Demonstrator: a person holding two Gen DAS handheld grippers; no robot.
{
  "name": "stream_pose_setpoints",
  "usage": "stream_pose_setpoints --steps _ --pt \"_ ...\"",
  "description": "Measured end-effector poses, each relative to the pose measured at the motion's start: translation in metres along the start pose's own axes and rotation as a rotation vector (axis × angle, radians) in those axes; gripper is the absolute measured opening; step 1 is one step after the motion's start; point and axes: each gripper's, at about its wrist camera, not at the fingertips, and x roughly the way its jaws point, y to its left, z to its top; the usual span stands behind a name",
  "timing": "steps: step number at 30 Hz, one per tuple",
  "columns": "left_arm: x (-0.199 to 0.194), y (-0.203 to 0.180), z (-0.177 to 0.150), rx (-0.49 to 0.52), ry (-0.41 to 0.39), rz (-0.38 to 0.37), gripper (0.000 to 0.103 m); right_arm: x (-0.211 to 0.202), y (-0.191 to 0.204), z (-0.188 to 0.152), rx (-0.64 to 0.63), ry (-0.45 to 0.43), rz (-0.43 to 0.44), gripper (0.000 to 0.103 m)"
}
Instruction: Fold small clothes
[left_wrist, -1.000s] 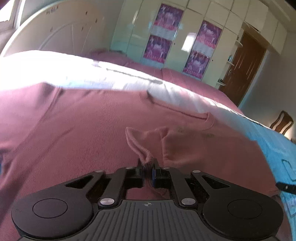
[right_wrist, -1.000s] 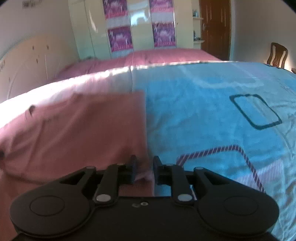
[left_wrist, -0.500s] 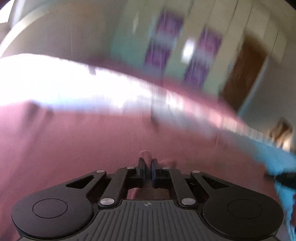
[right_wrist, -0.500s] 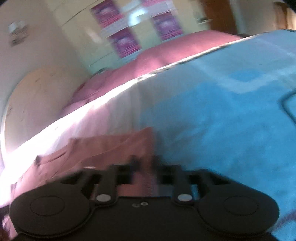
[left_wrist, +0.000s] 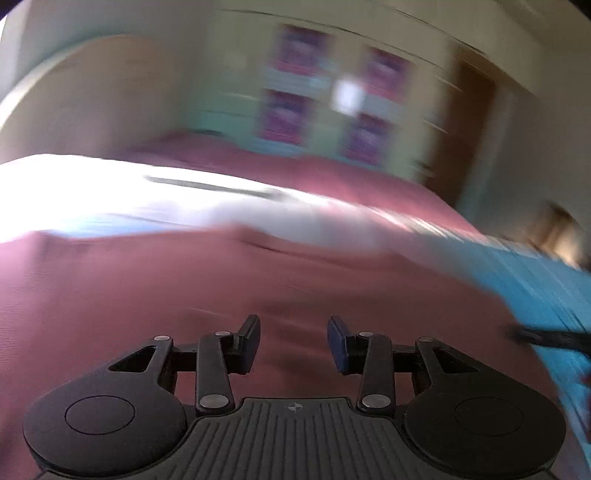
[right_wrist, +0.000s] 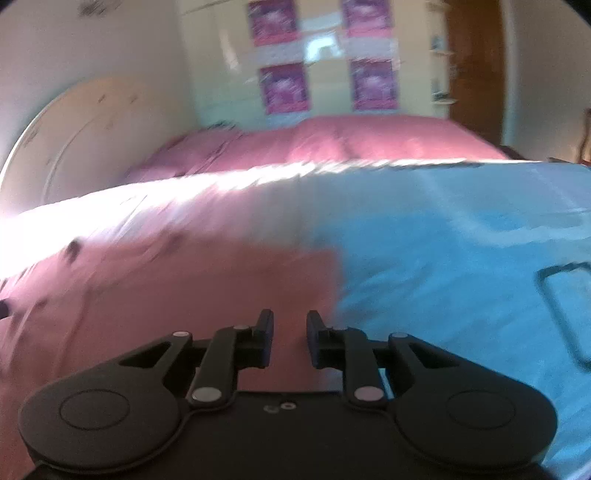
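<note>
A dusty-pink ribbed garment (left_wrist: 184, 295) lies spread on the bed; it also shows in the right wrist view (right_wrist: 184, 288). My left gripper (left_wrist: 293, 341) is open and empty just above the garment's middle. My right gripper (right_wrist: 290, 338) is open and empty over the garment near its right edge, where the pink cloth meets the blue bedsheet (right_wrist: 461, 258). Both views are blurred by motion. The tip of the right gripper (left_wrist: 554, 338) shows at the right edge of the left wrist view.
The bed has a blue patterned sheet (left_wrist: 546, 284) and a pink blanket (right_wrist: 351, 144) at its far side. A curved cream headboard (right_wrist: 81, 140) stands at the left. A wardrobe with purple posters (right_wrist: 321, 85) and a brown door (right_wrist: 476, 66) are behind.
Both grippers have opened and let go of the garment's edges. The garment has dropped flat on the bed, and both cameras have tilted up a little.
</note>
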Motion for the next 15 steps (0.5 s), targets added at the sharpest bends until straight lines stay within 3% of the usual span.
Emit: stream_pose_setpoints --steps 3,6,9,11,12,15 --pt "0.01 -0.042 -0.015 0.029 0.047 -0.076 0.039 -0.002 0.043 -0.02 -0.044 0.038 0.082 0.022" --pt "0.017 -0.047 -0.025 0.02 0.091 -0.05 0.04 -0.013 0.069 -0.036 -0.097 0.043 0.129 0.021" --pt "0.003 -0.024 -0.027 0.041 0.074 0.011 0.04 -0.029 0.056 -0.046 -0.089 0.041 0.086 0.015" --pt "-0.006 0.0 -0.03 0.04 0.068 0.044 0.039 -0.042 0.032 -0.048 -0.054 0.023 -0.026 0.015" --pt "-0.01 0.01 -0.03 0.026 0.068 0.007 0.039 -0.05 0.017 -0.049 -0.028 0.02 -0.079 0.009" --pt "-0.014 0.002 -0.028 0.052 0.054 0.009 0.04 -0.058 0.0 -0.053 0.011 0.04 -0.07 0.011"
